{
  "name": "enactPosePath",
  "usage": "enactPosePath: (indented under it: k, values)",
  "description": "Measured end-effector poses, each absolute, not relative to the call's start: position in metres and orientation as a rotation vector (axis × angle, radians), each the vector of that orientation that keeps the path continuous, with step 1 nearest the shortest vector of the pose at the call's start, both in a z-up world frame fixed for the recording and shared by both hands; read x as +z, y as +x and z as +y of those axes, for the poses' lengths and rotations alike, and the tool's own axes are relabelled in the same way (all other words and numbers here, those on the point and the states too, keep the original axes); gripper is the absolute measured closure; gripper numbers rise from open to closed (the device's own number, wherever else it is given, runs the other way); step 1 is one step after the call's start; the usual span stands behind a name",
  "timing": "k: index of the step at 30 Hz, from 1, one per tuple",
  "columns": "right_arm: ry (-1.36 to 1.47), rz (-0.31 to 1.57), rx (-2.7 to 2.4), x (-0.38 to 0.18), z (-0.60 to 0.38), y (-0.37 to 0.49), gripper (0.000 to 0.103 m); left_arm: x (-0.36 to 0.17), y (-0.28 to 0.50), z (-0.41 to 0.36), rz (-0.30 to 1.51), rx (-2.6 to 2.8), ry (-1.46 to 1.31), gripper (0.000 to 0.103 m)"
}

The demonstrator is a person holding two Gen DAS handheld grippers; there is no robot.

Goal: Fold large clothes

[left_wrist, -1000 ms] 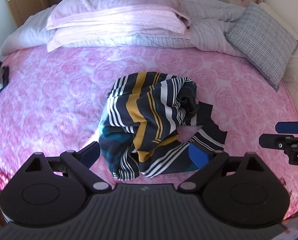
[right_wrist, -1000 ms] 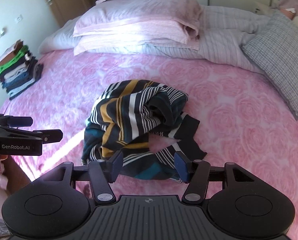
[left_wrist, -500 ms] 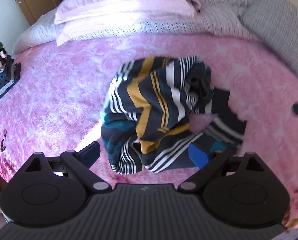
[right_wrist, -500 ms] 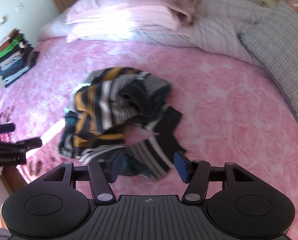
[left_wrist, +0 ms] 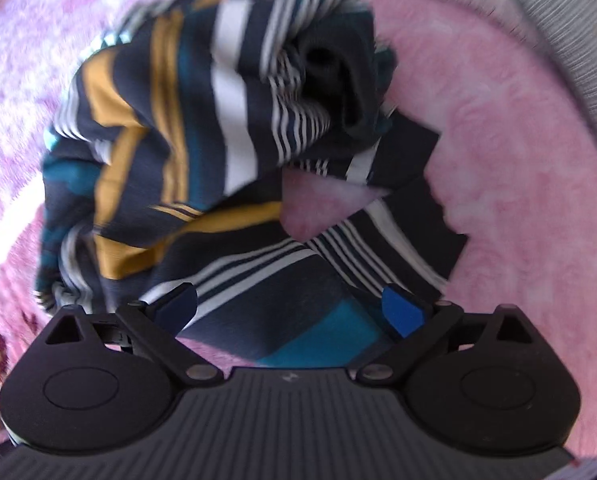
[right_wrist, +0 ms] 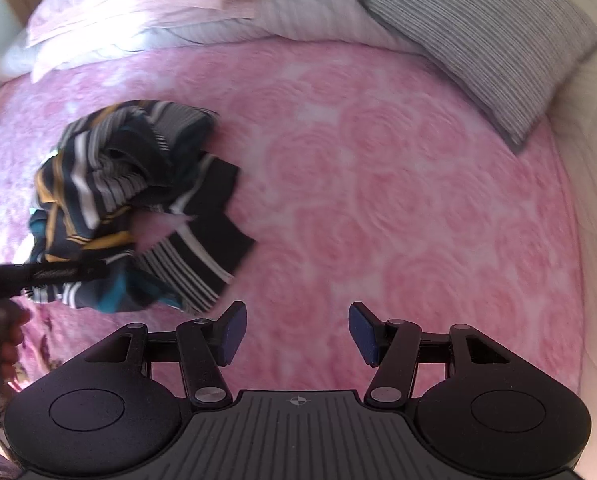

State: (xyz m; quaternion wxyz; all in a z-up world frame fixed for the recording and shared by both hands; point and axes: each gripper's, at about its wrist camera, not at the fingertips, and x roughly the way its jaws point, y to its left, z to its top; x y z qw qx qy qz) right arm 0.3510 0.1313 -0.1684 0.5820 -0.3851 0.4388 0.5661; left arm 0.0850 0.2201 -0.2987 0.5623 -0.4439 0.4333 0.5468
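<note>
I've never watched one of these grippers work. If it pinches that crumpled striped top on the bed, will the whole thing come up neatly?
Probably not. The striped top lies in soft bunched folds, so it is likely floppy and would hang and unfurl from one pinched point. It looks thin, so likely light. Pushed over the pink bedspread, it would probably wrinkle rather than slide whole.

Between the left tongs [left_wrist: 290, 310] lies a striped garment [left_wrist: 218, 152] of soft, matt knit cloth, crumpled. The bedspread [right_wrist: 398, 200] ahead of the right tongs [right_wrist: 296, 334] is pink, matt, quilted cloth. Both tongs are matt black plastic with ribbed housings and blue pads [right_wrist: 362, 334].
</note>
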Motion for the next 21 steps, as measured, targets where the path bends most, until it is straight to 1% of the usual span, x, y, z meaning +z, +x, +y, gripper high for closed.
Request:
enactPosePath:
  k: [1,3,4,5,6,7,9,13,17,20,21]
  values:
    - [-0.901,1.028,1.309,-0.169,0.13,0.354,0.049,-0.309,0.09,0.223,1.054,1.3,-1.047,0.006]
    - [-0.907,1.027,1.288,-0.169,0.126,0.359,0.049,-0.325,0.096,0.224,1.128,1.321,-1.012,0.015]
    - [-0.907,1.024,1.283,-0.169,0.125,0.362,0.049,-0.33,0.096,0.221,1.175,1.327,-0.971,0.038]
    - [-0.905,1.023,1.276,-0.17,0.124,0.364,0.049,-0.333,0.095,0.216,1.198,1.318,-0.935,0.066]
    - [-0.904,1.025,1.269,-0.171,0.124,0.366,0.049,-0.331,0.089,0.211,1.197,1.315,-0.903,0.081]
    - [-0.901,1.029,1.266,-0.172,0.123,0.368,0.049,-0.327,0.081,0.204,1.179,1.318,-0.883,0.089]
    - [-0.898,1.038,1.266,-0.176,0.125,0.368,0.049,-0.313,0.053,0.19,1.131,1.334,-0.869,0.092]
    - [-0.917,1.041,1.302,-0.187,0.133,0.359,0.049,-0.269,-0.021,0.161,1.138,1.468,-0.725,0.094]
    - [-0.947,1.043,1.361,-0.198,0.146,0.342,0.049,-0.229,-0.116,0.144,1.216,1.73,-0.65,0.095]
    - [-0.967,1.035,1.416,-0.203,0.157,0.325,0.049,-0.218,-0.177,0.133,1.3,1.852,-0.622,0.094]
    - [-0.975,1.032,1.433,-0.205,0.161,0.319,0.049,-0.217,-0.189,0.129,1.299,1.861,-0.625,0.093]
